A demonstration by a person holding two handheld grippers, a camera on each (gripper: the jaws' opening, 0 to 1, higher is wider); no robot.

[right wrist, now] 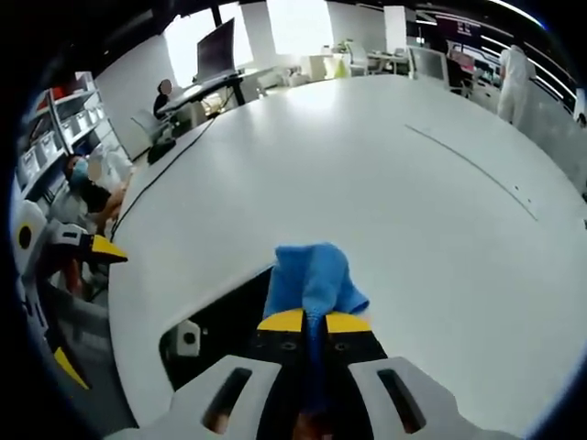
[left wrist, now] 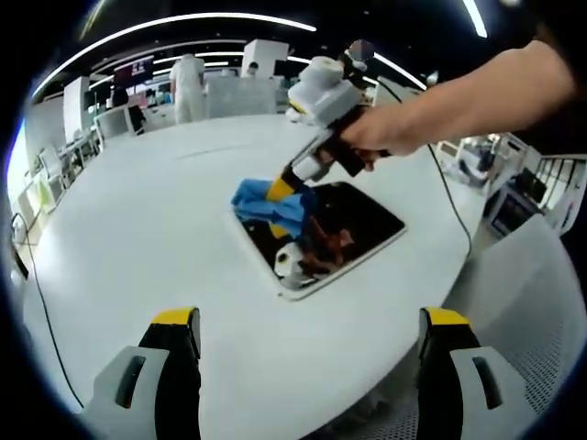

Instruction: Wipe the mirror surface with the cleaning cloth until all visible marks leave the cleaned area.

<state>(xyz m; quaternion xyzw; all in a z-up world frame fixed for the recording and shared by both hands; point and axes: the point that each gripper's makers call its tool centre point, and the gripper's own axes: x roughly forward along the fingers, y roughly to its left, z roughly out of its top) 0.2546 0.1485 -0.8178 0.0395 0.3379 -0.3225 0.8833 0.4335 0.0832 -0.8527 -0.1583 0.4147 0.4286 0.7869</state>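
The mirror (left wrist: 321, 240) is seen lying flat on the white table (left wrist: 147, 238), its dark glass framed by a pale rim. In the left gripper view, the blue cleaning cloth (left wrist: 271, 203) is pressed onto the far corner of the mirror, partly over the rim. The cloth is held by the right gripper (left wrist: 286, 186), whose yellow-tipped jaws are clenched on it; a person's hand (left wrist: 371, 137) is wrapped around that gripper's handle, with the forearm reaching away above the mirror. Reflections of the cloth and of the gripper are visible in the glass.

The left gripper (left wrist: 310, 332) is held nearer than the mirror, above the bare table, and its jaws are spread wide apart with nothing between them.

In the right gripper view, the right gripper (right wrist: 315, 322) is seen with its jaws drawn together on the cleaning cloth (right wrist: 314, 280), which bunches out ahead of the tips. The mirror (right wrist: 215, 325) lies below and beside the jaws, its dark surface showing next to the cloth. The left gripper (right wrist: 41, 266) appears beyond the mirror's edge, at the side of the table (right wrist: 413, 183).
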